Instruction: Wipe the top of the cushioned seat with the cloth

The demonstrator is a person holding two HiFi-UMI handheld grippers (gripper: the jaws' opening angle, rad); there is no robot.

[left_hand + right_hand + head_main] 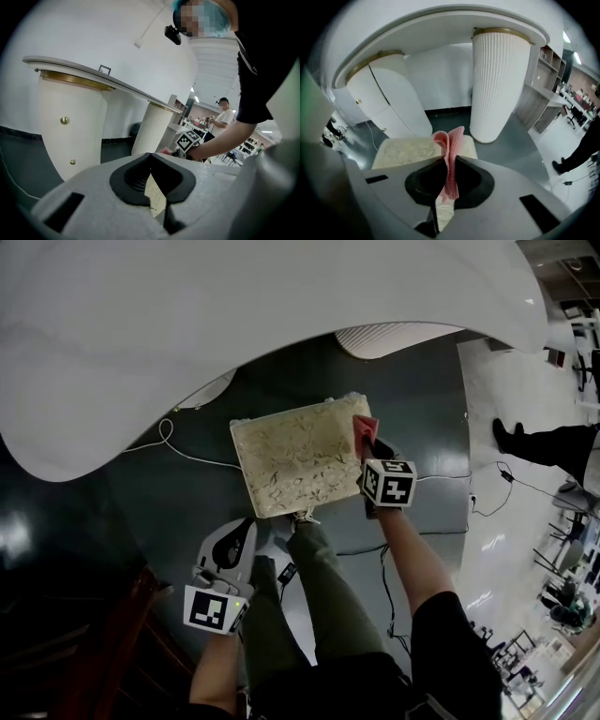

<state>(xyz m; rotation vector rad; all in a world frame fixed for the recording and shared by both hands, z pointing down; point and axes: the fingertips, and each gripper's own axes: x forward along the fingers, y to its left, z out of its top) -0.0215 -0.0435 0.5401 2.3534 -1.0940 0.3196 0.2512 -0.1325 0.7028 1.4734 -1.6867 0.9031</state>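
Right gripper point(449, 174) clenched on a folded pink waffle-weave cloth point(451, 140) at the right edge of the cream, patterned cushioned seat point(295, 457); left gripper point(151, 157) closed, empty, hanging apart. Wiping looks barely begun, with nearly the whole top remaining

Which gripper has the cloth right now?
The right gripper, jaws shut on the pink cloth at the cushioned seat's edge. The left gripper is shut and empty, off the seat.
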